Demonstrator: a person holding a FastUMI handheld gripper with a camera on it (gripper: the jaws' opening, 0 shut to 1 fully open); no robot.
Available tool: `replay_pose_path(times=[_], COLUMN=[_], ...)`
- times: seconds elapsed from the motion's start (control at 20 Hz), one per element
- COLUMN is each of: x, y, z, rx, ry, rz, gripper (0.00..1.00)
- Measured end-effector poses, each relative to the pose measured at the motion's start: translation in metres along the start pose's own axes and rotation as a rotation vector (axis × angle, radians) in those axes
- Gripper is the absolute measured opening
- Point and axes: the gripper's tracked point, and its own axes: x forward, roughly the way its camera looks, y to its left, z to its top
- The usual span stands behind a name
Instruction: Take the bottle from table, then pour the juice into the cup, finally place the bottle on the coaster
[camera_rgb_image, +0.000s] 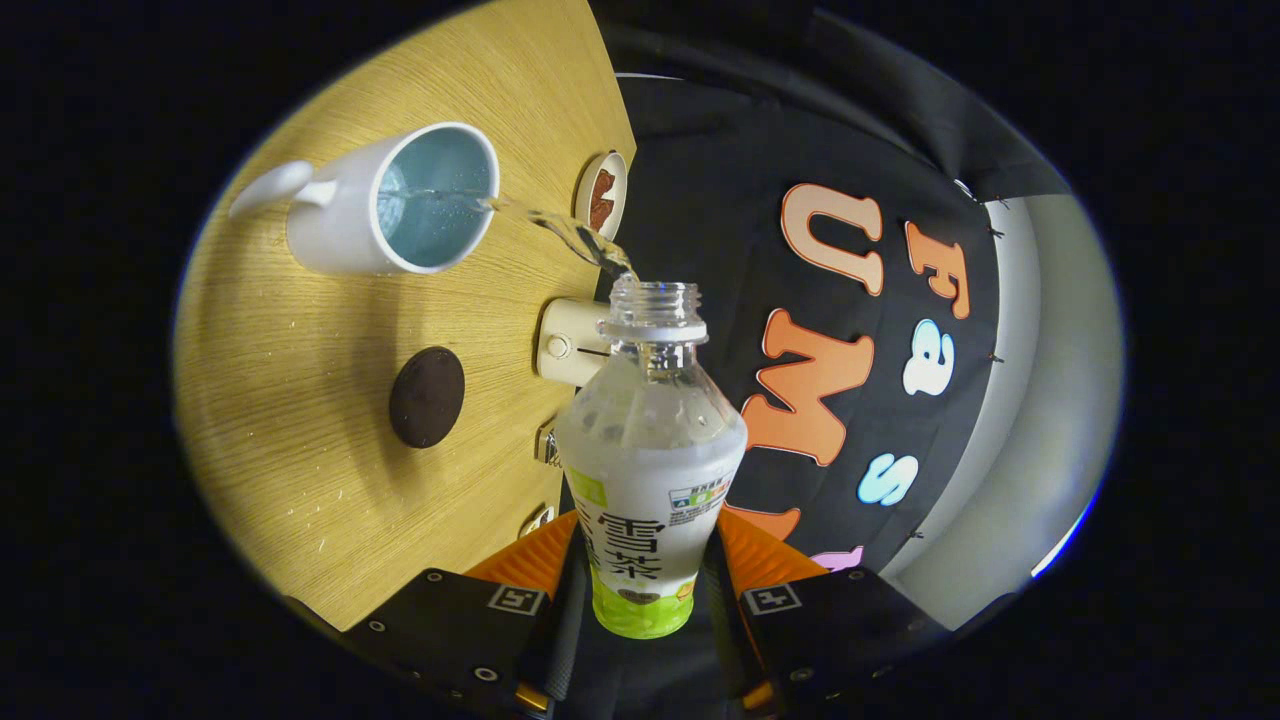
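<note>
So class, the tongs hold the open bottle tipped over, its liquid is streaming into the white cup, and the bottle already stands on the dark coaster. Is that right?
One part is wrong: the bottle is not on the dark coaster. The gripper view shows it between the tongs, with the coaster bare on the table. The stream does reach the white cup.

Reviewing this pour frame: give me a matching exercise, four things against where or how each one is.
Things:
1. bottle
2. cup
3. dark round coaster
4. liquid stream

States:
A. lying bare on the wooden table
B. arcing from an open neck into a mug
C. clamped between the fingers of the gripper, cap off
D. white, handled, taking in liquid

Pairs: 1-C, 2-D, 3-A, 4-B
</note>
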Motion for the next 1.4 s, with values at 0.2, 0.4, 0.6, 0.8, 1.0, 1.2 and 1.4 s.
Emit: replay_pose_path(times=[0.2, 0.4, 0.6, 0.8, 1.0, 1.2, 1.4], x=[0.0010, -0.0004, -0.0004, 0.0002, -0.0016, -0.0020, -0.0007], y=[-0.0007, -0.0016, -0.0028, -0.0039, -0.0032, -0.0042, -0.0078], z=[0.0018, 0.0034, 0.0027, 0.0020, 0.0032, 0.0043, 0.0037], rx=[-0.016, -0.032, -0.039, -0.047, -0.059, -0.075, -0.093], ry=[-0.006, -0.008, -0.006, -0.003, -0.009, -0.013, -0.014], rz=[0.003, 0.005, 0.007, 0.009, 0.016, 0.021, 0.018], gripper=[0.57, 0.57, 0.58, 0.57, 0.58, 0.57, 0.58])
